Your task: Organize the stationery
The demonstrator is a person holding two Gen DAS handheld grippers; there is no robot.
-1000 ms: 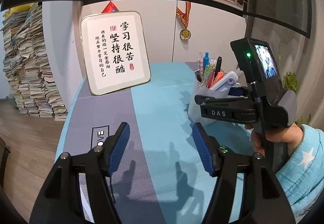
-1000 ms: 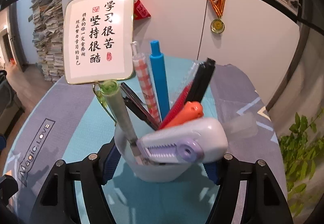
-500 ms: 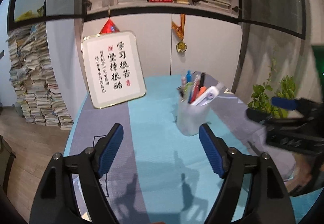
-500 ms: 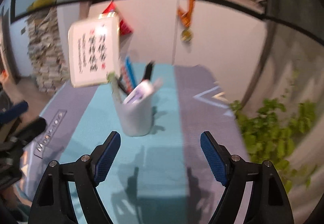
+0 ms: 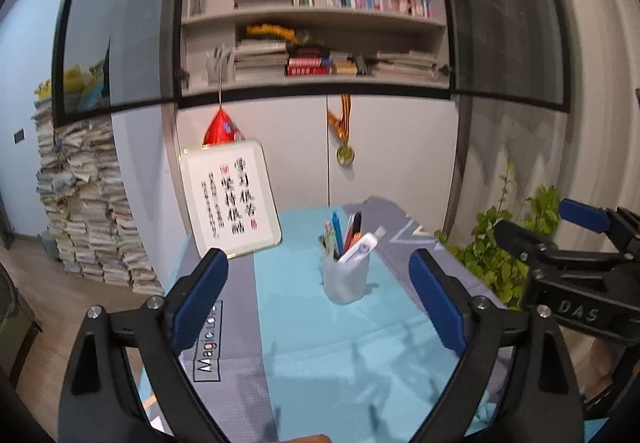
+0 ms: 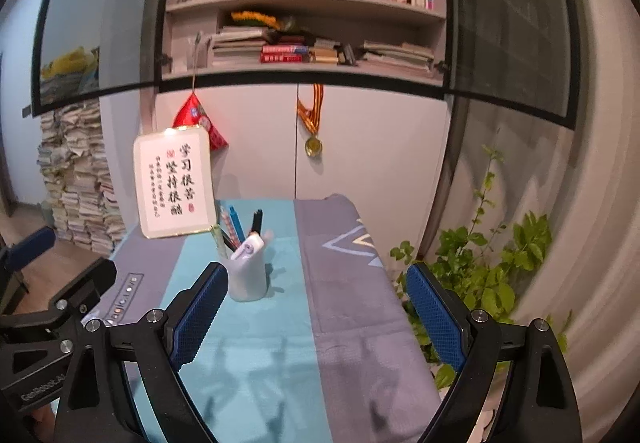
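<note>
A white pen cup (image 5: 346, 280) (image 6: 247, 280) stands upright on the teal and grey table cloth (image 5: 320, 355). It holds several pens and a white correction tape (image 5: 360, 247) (image 6: 247, 249). My left gripper (image 5: 320, 299) is pulled back from the cup, its jaws opening with nothing between them. My right gripper (image 6: 314, 309) also hangs back above the cloth, jaws opening and empty, the cup standing far beyond its left finger (image 6: 198, 317). The right gripper's body (image 5: 576, 271) shows at the right edge of the left wrist view.
A framed calligraphy board (image 5: 230, 199) leans at the table's back left. White cabinet doors with a medal (image 5: 345, 154) and bookshelves rise behind. A green plant (image 6: 480, 275) stands right of the table. Paper stacks (image 5: 80, 211) pile on the floor at left.
Both grippers have drawn back and up from the pen cup, which now looks small and far. The right jaws, earlier around the cup, have let it go and spread wide.
</note>
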